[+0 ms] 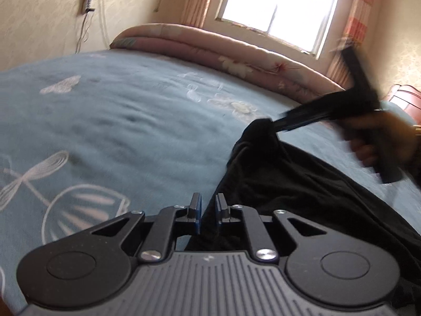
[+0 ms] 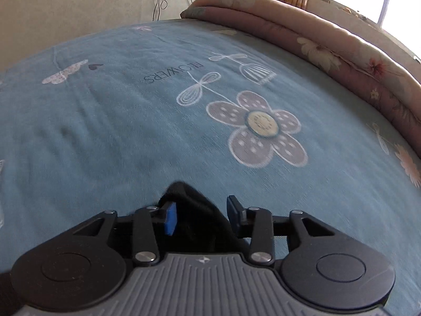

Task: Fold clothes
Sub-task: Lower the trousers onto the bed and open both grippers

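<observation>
**On the blue bed, a black garment between two hand-held grippers**

On the bed (image 1: 118, 121), under a blue sheet printed with flowers and butterflies, lies a black garment (image 1: 302, 184) on the right-hand side of the left wrist view. At the left of that view a cable (image 1: 84, 26) hangs down the pale wall. Toward the middle, the left hand-held gripper (image 1: 208, 210) has its blue-padded fingers (image 1: 198, 210) drawn close together, with a narrow gap; the garment's dark edge runs up between them, though whether the pads actually press on the cloth cannot be told. Behind, a rolled pink floral quilt (image 1: 236, 55) lies along the far edge of the bed under a bright window (image 1: 279, 2). Further right, the right hand-held gripper (image 1: 279, 126), blurred, meets a bunched corner of the garment, gripped by a person's hand (image 1: 376, 142).

In the right wrist view the right hand-held gripper's fingers stand spread apart. A fold of the black cloth lies between them, against the left pad and clear of the right one
</observation>
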